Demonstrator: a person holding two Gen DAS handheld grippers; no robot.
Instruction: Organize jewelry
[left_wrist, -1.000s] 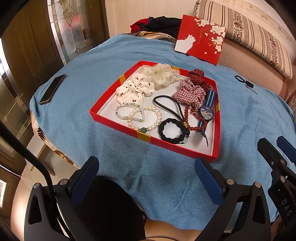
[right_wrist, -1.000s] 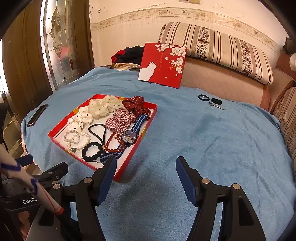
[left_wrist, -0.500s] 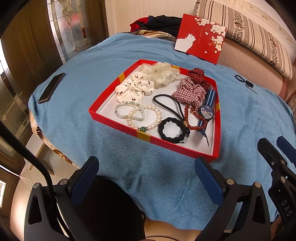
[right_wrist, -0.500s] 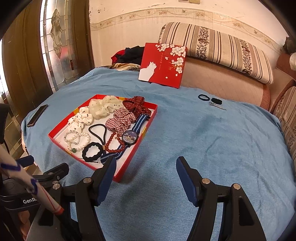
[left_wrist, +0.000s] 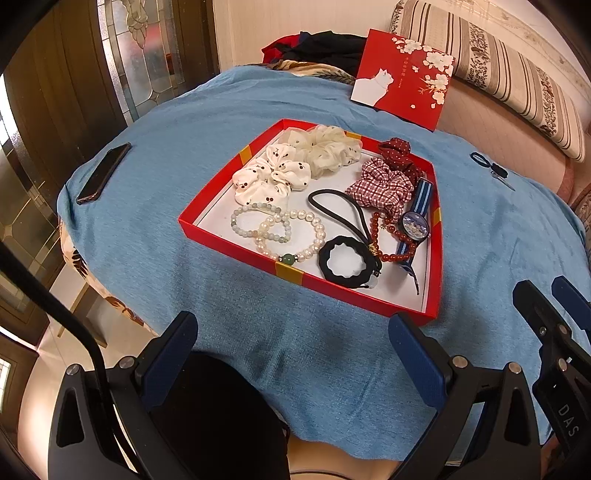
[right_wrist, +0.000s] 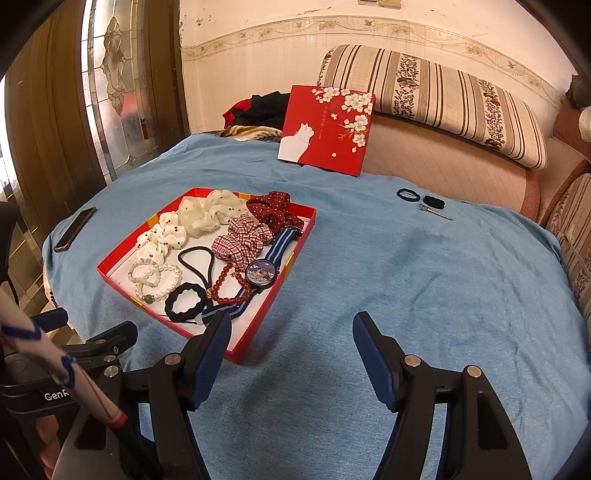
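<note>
Near strip: bare blue cloth (left_wrist: 258, 325) is seen between the tray's near wall and the table edge.
Right half: a wide bare stretch of cloth lies right of the red tray (right_wrist: 258, 325), up to a small hair tie (right_wrist: 406, 194) and a clip (right_wrist: 436, 213) near the far edge.
Tray rim: a low raised wall is set all round.
Tray floor: it is crowded by scrunchies (left_wrist: 325, 153), bead bracelets (left_wrist: 280, 236), black hair ties (left_wrist: 345, 262) and a watch (left_wrist: 415, 226); a bare white patch is left at the near right corner.
Far edge: an upright red box lid (right_wrist: 327, 129) is stood there.
Left edge: a phone (left_wrist: 103, 173) is laid flat, well apart from the tray.
</note>
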